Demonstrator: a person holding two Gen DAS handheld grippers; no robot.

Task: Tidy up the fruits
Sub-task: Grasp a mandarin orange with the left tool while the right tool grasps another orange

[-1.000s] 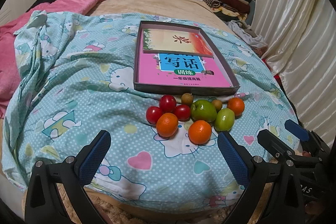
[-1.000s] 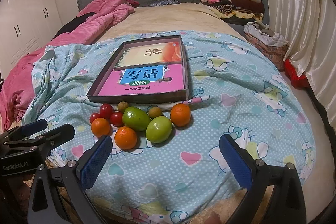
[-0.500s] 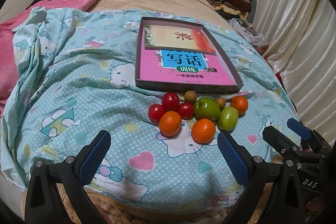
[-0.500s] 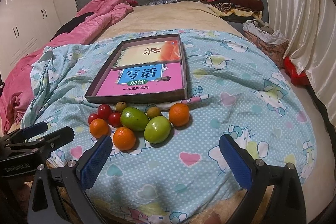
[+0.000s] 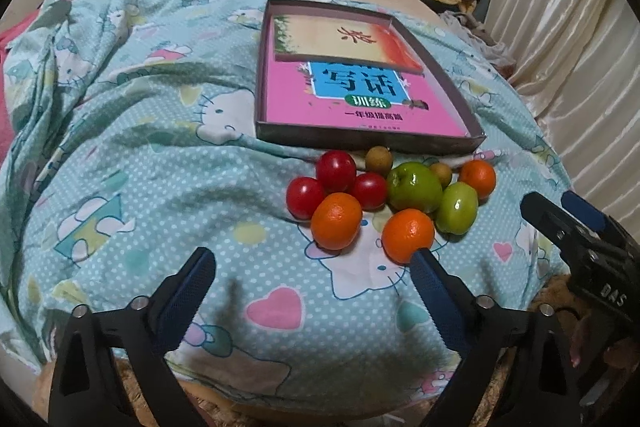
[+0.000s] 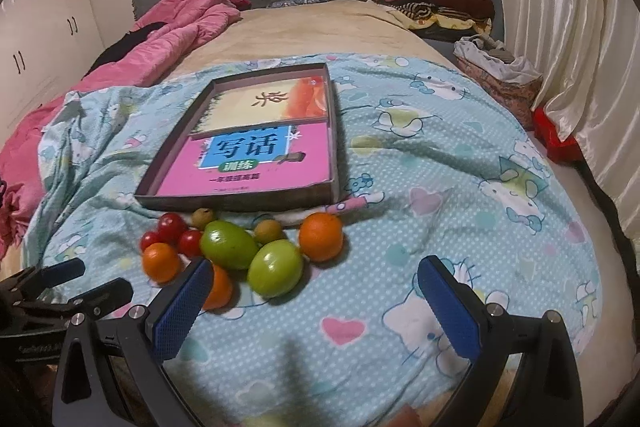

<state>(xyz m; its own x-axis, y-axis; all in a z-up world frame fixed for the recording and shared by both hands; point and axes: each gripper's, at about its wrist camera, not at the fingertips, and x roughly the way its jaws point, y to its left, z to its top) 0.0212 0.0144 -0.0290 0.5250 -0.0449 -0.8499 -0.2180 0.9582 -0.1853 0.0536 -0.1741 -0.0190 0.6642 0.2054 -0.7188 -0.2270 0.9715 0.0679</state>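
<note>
The left gripper (image 5: 312,275) is closing with only bedsheet (image 5: 160,187) between its jaws; the right gripper (image 6: 312,287) stands apart, empty. The fruits (image 5: 384,199) cluster just ahead of both, the shallow box (image 5: 360,83) beyond.

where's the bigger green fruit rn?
The bigger green fruit sits mid-cluster on the blue bedsheet, just in front of the shallow box. The red tomatoes touch one side, the smaller green fruit the other.
</note>
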